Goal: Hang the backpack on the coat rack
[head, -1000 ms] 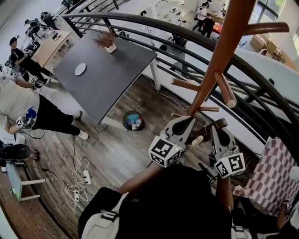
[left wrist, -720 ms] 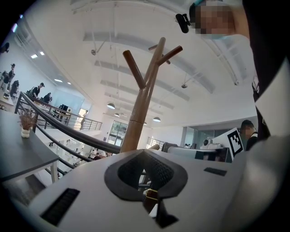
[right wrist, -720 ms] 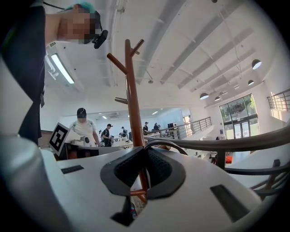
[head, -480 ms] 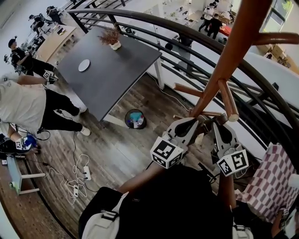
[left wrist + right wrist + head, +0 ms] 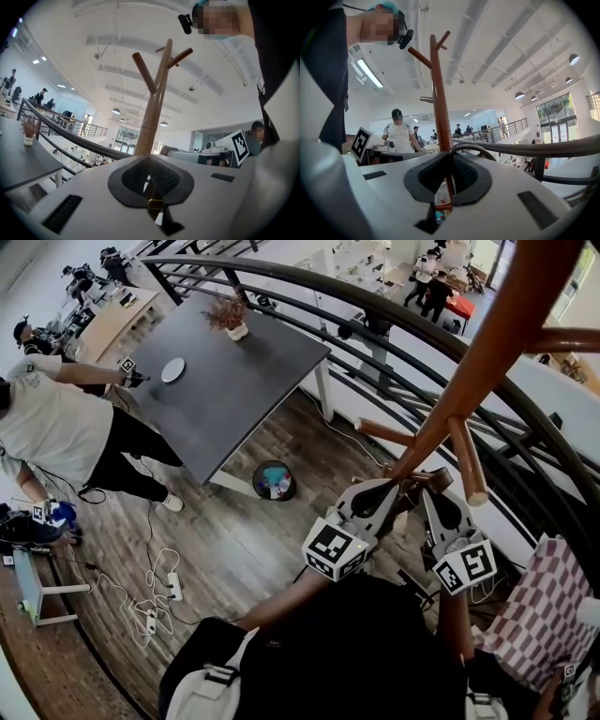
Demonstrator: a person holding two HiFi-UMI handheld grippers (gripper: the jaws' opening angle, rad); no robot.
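Black backpack (image 5: 356,652) hangs beneath both grippers, its handle loop (image 5: 468,145) arching over the clamped right gripper (image 5: 450,155). The left gripper (image 5: 149,158) is pinched closed too. The coat rack (image 5: 441,418) stands just ahead, so hooking the loop over a peg remains.

A grey-brown plank floor (image 5: 234,540) lies under a dark tabletop (image 5: 244,399) with a potted plant (image 5: 230,317) at its far edge. A curved black railing (image 5: 394,310) runs behind it. Round lamps (image 5: 574,58) hang from the white beamed ceiling.

Bright even daylight, strong fisheye warping, dark vignetted corners.
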